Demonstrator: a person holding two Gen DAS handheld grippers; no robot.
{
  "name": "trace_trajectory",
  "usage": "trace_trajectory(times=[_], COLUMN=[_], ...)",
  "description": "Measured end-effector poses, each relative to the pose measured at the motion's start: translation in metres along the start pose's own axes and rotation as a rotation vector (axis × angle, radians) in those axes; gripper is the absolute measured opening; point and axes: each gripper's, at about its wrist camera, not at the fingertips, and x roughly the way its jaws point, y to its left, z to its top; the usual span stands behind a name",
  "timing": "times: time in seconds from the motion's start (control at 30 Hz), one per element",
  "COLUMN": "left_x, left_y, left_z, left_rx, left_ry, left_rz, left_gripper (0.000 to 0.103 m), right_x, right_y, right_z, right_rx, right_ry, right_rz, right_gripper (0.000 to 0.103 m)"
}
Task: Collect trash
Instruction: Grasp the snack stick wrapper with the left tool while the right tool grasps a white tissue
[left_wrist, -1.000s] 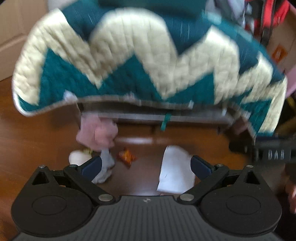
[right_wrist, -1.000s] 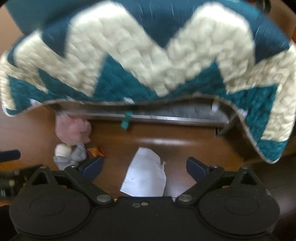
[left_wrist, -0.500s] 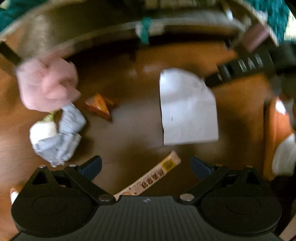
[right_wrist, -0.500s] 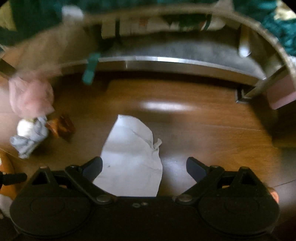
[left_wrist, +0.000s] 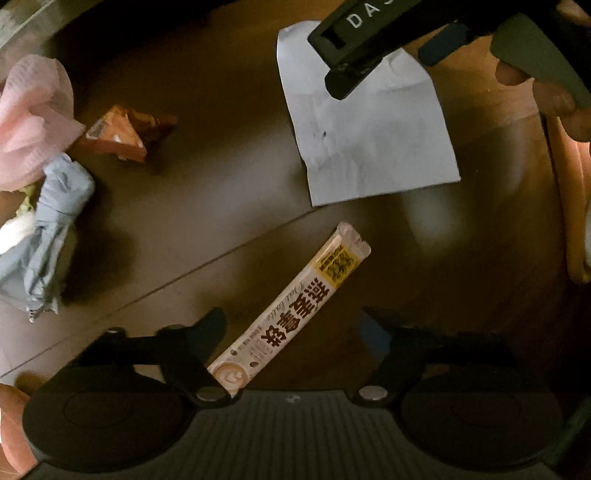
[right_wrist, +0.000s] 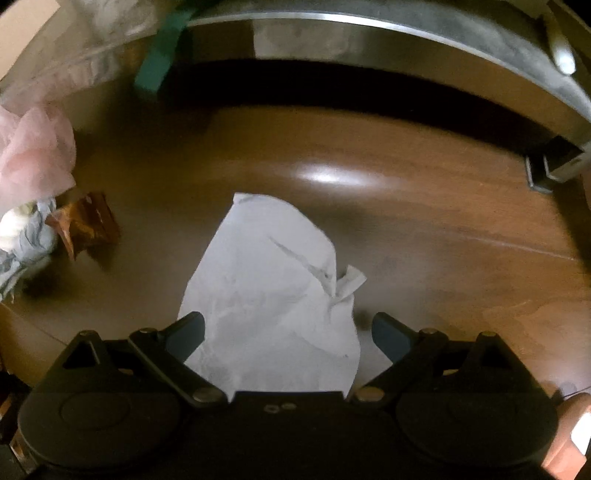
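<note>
On the brown wooden floor lies a long cream stick sachet with dark print. My left gripper points down over it, its jaws closing with the sachet's lower half between them; the right finger stands apart from it. A creased white paper sheet lies between the wide-open fingers of my right gripper. In the left wrist view the same paper shows with the right gripper's black body above its far end.
At the left lie a pink tissue wad, an orange snack wrapper and a crumpled grey-blue wad. A metal bed rail with a green strap runs across the back. An orange shoe is at the right.
Both grippers have sunk close to the floor, and the teal and cream quilt has left view. The left jaws have narrowed around the sachet. The right jaws stay wide over the paper.
</note>
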Motion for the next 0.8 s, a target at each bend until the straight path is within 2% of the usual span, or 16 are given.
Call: trace_trajectory(times=[0.2, 0.27, 0.4, 0.53, 0.63, 0.7, 0.73, 0.77, 0.8], left_x=[0.007, 0.008, 0.009, 0.01, 0.009, 0.01, 0.01, 0.007, 0.007], left_y=[0.001, 0.002, 0.0, -0.006, -0.007, -0.007, -0.006, -0.002, 0.0], left_z=[-0.003, -0.004, -0.004, -0.002, -0.002, 0.0, 0.001, 0.0, 0.001], left_rx=[-0.002, 0.005, 0.009, -0.005, -0.017, -0.039, -0.054, -0.069, -0.077], left_ry=[-0.001, -0.014, -0.028, -0.033, -0.036, -0.033, -0.03, -0.029, -0.027], left_rz=[-0.009, -0.009, 0.005, 0.007, 0.004, -0.003, -0.011, -0.023, -0.028], left_gripper=[0.045, 0.045, 0.036, 0.033, 0.031, 0.029, 0.029, 0.028, 0.027], right_x=[0.014, 0.018, 0.022, 0.02, 0.015, 0.01, 0.009, 0.009, 0.008], right_y=[0.003, 0.006, 0.012, 0.015, 0.018, 0.022, 0.024, 0.024, 0.024], right_z=[-0.006, -0.009, -0.012, -0.015, -0.017, -0.017, -0.017, -0.016, -0.014], right_rx=[-0.004, -0.014, -0.029, -0.066, -0.094, -0.117, -0.127, -0.132, -0.124], right_ry=[0.027, 0.033, 0.034, 0.019, -0.005, -0.019, -0.016, 0.0, 0.017], right_rz=[-0.006, -0.008, -0.036, -0.065, -0.06, -0.055, -0.053, -0.046, -0.041], right_gripper=[0.097, 0.096, 0.095, 0.087, 0.064, 0.025, 0.012, 0.001, 0.001])
